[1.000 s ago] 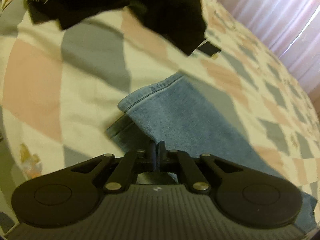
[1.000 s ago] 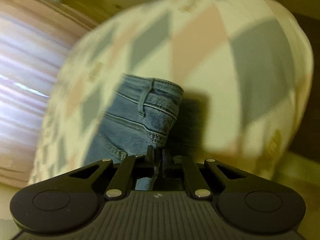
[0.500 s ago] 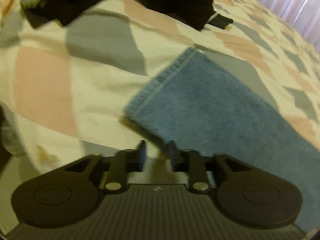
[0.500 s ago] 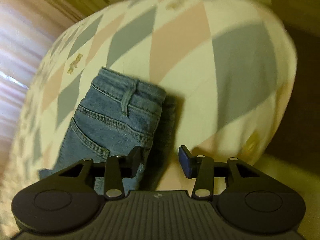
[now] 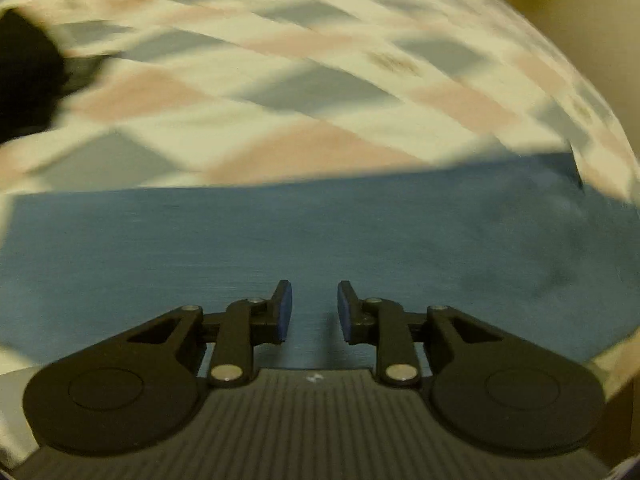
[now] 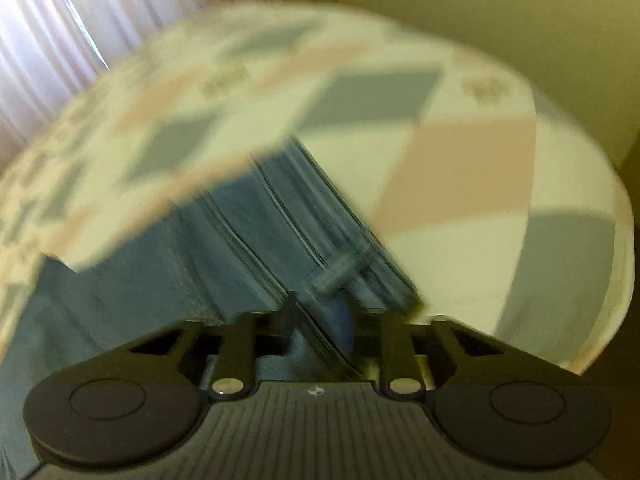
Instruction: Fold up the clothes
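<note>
Blue jeans (image 5: 320, 232) lie flat on the checked bedspread (image 5: 280, 92), stretched across the left wrist view from side to side. My left gripper (image 5: 314, 312) hovers over the middle of the denim, open, with nothing between its blue-padded fingers (image 5: 283, 312). The right wrist view is blurred by motion. In it the waistband end of the jeans (image 6: 280, 216), with a belt loop (image 6: 340, 270), reaches down to my right gripper (image 6: 318, 320). That gripper stands open, and denim shows in the gap between its jaws.
A black garment (image 5: 24, 72) lies on the bed at the far left. The bedspread's edge (image 6: 592, 240) drops off to the right of the waistband, before a plain wall (image 6: 520, 12). Pale curtains (image 6: 48, 40) hang behind the bed.
Both grippers went from shut on the jeans to open. The left one swung from the leg hem to the middle of the leg. The right one moved in over the waistband.
</note>
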`<state>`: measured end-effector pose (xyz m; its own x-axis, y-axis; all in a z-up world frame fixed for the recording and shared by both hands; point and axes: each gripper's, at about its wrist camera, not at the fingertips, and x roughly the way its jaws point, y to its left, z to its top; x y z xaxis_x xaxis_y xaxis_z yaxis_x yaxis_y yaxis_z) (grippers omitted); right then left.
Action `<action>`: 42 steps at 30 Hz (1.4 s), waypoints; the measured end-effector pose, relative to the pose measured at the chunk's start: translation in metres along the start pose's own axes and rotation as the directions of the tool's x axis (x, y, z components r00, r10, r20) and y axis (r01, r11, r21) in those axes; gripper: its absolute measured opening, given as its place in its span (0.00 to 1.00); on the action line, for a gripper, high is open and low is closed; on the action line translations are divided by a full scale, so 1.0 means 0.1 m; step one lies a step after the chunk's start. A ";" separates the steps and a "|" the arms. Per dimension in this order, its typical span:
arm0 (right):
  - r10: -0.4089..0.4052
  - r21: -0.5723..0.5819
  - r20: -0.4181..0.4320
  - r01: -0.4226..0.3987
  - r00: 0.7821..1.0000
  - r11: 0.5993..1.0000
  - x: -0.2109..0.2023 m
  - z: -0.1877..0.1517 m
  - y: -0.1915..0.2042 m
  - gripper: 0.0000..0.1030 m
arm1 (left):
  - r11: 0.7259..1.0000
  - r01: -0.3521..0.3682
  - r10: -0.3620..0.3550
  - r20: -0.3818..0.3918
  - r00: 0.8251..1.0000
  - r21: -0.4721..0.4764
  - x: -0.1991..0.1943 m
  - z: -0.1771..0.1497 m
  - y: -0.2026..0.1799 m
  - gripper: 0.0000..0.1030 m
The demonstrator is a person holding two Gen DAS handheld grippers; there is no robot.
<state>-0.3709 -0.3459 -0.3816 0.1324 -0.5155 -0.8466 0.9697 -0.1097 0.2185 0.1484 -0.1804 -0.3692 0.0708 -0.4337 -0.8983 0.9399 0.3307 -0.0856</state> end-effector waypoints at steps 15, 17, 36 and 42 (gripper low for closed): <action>0.240 0.105 0.025 -0.241 0.971 0.965 0.11 1.11 -0.11 0.71 | 0.840 0.435 -0.403 -0.165 0.900 0.323 0.62 1.78 -1.87 0.20; 0.239 0.109 -0.035 -0.234 0.970 0.966 0.28 1.26 -0.07 0.72 | 0.826 0.492 -0.439 -0.232 0.868 0.276 0.83 1.93 -1.99 0.20; 0.304 0.230 -0.214 -0.254 0.929 0.939 0.76 1.31 -0.09 0.49 | 0.757 0.651 -0.554 -0.583 0.593 -0.057 1.87 2.18 -2.18 0.24; 0.313 0.188 -0.169 -0.281 0.935 0.941 0.65 1.27 -0.06 0.15 | 0.769 0.639 -0.553 -0.537 0.637 -0.034 1.89 2.14 -2.20 0.10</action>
<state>-0.3947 -0.4869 -0.3763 0.4617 -0.3724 -0.8051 0.8368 -0.1184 0.5346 0.0263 -0.5151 -0.4281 -0.6543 -0.0096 -0.7562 0.7562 0.0061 -0.6543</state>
